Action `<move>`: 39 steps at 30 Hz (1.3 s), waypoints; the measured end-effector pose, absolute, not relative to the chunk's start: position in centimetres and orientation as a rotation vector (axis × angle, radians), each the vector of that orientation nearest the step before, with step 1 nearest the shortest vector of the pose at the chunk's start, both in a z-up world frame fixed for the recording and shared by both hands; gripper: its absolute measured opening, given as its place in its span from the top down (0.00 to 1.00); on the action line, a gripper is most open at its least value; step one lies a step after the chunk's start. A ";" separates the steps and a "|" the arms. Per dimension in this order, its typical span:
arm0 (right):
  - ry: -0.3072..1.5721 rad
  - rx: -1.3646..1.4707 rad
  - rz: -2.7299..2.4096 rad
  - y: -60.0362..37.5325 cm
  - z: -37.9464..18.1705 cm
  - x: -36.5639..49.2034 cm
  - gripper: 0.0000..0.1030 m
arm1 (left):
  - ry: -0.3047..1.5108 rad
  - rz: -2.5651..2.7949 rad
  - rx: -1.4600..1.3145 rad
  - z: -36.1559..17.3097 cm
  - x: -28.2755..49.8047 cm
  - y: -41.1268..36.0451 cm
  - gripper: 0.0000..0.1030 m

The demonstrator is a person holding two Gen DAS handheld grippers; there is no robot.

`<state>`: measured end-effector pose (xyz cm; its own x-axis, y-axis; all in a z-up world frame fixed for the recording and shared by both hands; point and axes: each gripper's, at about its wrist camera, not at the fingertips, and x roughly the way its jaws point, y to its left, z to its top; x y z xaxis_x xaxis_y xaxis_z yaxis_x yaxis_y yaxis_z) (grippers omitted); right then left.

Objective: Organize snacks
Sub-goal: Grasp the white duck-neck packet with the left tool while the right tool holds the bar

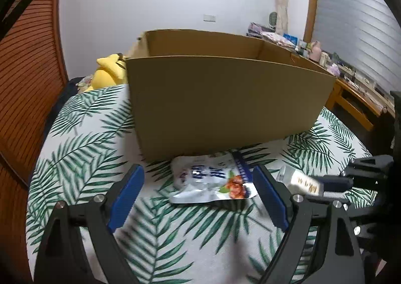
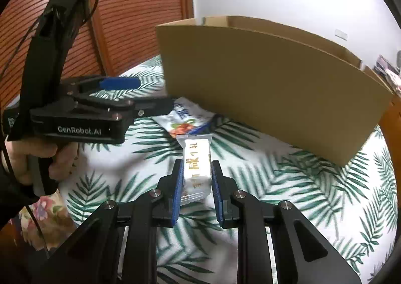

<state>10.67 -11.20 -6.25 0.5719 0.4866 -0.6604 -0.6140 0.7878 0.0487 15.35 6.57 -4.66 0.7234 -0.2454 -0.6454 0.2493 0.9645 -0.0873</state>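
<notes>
In my right gripper (image 2: 195, 178) I have the small white snack bar in its crimped wrapper with gold lettering (image 2: 196, 166), pinched between the blue-padded fingers (image 2: 177, 191) about halfway along its length, its far end poking out forward. My left gripper (image 1: 198, 192) is spread wide and holds nothing; its two blue pads stand on either side of the flat silver-and-blue foil snack pouch with a picture of reddish food on it (image 1: 213, 181), without touching it.

As I judge it, I am in the middle of gathering the snacks: one is picked up, one is about to be. Next, the bar needs lifting over the near wall of the open brown cardboard box (image 1: 230, 103) and letting go inside, while my left gripper has to come down and close on the pouch.

The pouch lies on the white cloth with green palm leaves (image 1: 82, 148), just in front of the box, one edge slightly curled up. It looks thin and slippery, so I expect a low, flat pinch will be needed.
</notes>
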 end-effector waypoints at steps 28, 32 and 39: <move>0.667 -0.178 0.558 -13.6 -6.8 12.3 0.81 | 0.924 -0.256 0.097 -7.8 18.6 3.0 0.16; 0.661 -0.185 0.559 -13.5 -6.8 12.2 0.81 | 0.927 -0.262 0.092 -7.7 18.1 3.2 0.18; 0.654 -0.177 0.558 -13.6 -6.8 12.1 0.81 | 0.920 -0.312 0.036 -7.3 16.1 4.6 0.27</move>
<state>12.06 -13.63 -6.79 0.6532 0.4351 -0.6196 -0.5437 0.8391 0.0161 16.14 4.63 -7.28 0.5645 -0.2496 -0.7868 0.2801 0.9546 -0.1019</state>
